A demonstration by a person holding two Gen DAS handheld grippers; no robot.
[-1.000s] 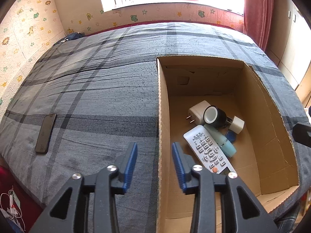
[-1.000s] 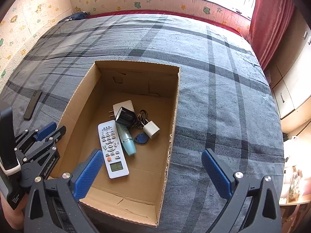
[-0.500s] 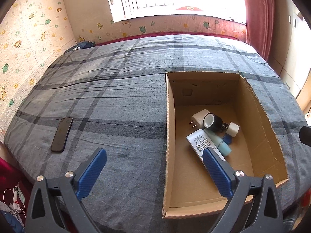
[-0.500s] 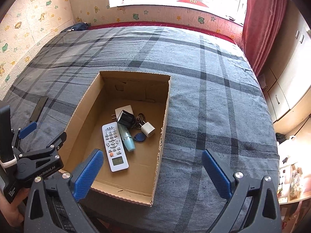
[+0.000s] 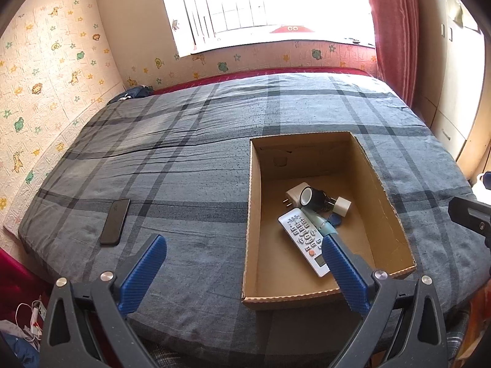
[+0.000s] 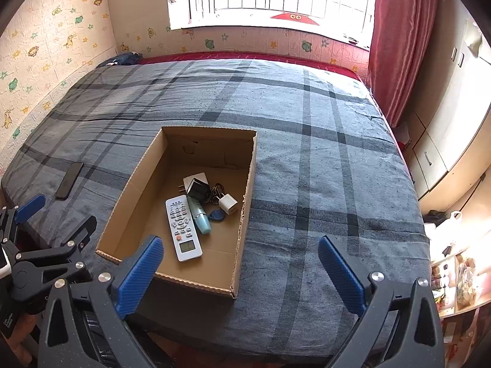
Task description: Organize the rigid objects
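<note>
Room: bedroom with a bright window (image 5: 264, 3), red curtain (image 5: 392, 30) and animal-print wallpaper (image 5: 46, 70).
Surface: bed (image 5: 190, 159) under a grey plaid cover.
Box: one open cardboard box (image 6: 138, 184) on the bed, holding one white remote (image 6: 183, 228), one pale blue bottle (image 6: 201, 219), one blue key tag (image 6: 216, 214), two white chargers and one black item.
Phone: one dark phone (image 5: 115, 221) on the cover, well apart from the box.
Left hand-held gripper (image 5: 244, 247): jaws just opened wide, nothing between them.
Right hand-held gripper (image 6: 241, 250): jaws wide apart, holding nothing.

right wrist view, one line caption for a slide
Open right hand-held gripper above a cardboard box holding a remote and chargers; phone left on the bed.
</note>
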